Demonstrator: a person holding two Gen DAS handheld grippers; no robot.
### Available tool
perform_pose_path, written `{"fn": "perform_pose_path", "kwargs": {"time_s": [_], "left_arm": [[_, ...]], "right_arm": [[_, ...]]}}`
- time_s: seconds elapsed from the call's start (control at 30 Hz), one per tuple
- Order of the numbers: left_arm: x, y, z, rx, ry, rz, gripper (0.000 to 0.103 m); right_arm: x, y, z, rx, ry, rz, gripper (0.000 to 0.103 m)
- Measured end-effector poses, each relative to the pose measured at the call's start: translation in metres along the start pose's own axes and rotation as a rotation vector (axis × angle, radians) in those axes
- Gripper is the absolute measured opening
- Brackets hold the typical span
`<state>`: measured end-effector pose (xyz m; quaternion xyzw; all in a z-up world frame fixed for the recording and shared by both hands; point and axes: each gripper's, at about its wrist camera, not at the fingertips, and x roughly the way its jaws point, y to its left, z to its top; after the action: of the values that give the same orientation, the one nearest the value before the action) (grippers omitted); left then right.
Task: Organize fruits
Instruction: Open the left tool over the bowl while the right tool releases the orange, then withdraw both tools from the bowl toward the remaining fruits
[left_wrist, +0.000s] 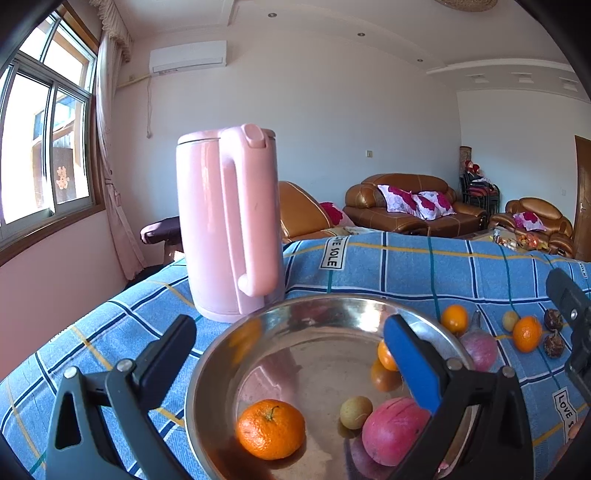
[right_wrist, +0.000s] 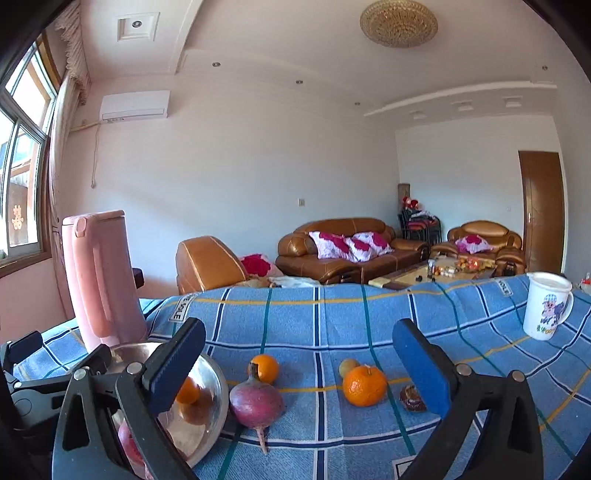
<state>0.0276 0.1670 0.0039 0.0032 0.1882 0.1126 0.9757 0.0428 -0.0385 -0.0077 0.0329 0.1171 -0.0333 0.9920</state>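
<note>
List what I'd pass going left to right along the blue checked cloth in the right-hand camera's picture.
Pink kettle → steel bowl → purple-red root vegetable → large orange → dark wrinkled fruit → white mug at the far right.

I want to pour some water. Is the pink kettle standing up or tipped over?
Standing up. The pink kettle rests flat on its base on the blue checked cloth, lid on top, handle running straight up and down.

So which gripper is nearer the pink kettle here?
Left. The left gripper is over the steel bowl directly in front of the pink kettle; the right gripper is farther right, above the loose fruit.
</note>
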Motion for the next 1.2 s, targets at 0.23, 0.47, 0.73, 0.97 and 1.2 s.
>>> {"fn": "perform_pose_path", "kwargs": {"time_s": [0.23, 0.47, 0.73, 0.97, 1.2], "left_arm": [[-0.003, -0.007, -0.003, 0.024, 0.019, 0.016, 0.103], [-0.006, -0.016, -0.007, 0.032, 0.057, -0.02, 0.103], [-0.019, -0.048, -0.011, 0.1, 0.067, -0.106, 0.103], [-0.022, -0.087, -0.012, 0.182, 0.09, -0.207, 0.103], [0.002, -0.13, -0.005, 0.254, 0.181, -0.311, 0.098]], "right_arm": [[-0.003, -0.024, -0.006, -0.023, 0.04, -0.005, 0.102], [-0.009, -0.066, -0.004, -0.038, 0.059, -0.06, 0.102], [-0.009, -0.12, 0.001, -0.016, 0.098, -0.115, 0.102], [-0.004, -0.164, 0.0, 0.053, 0.16, -0.143, 0.102], [-0.002, -0.178, -0.001, 0.105, 0.184, -0.116, 0.101]]}}
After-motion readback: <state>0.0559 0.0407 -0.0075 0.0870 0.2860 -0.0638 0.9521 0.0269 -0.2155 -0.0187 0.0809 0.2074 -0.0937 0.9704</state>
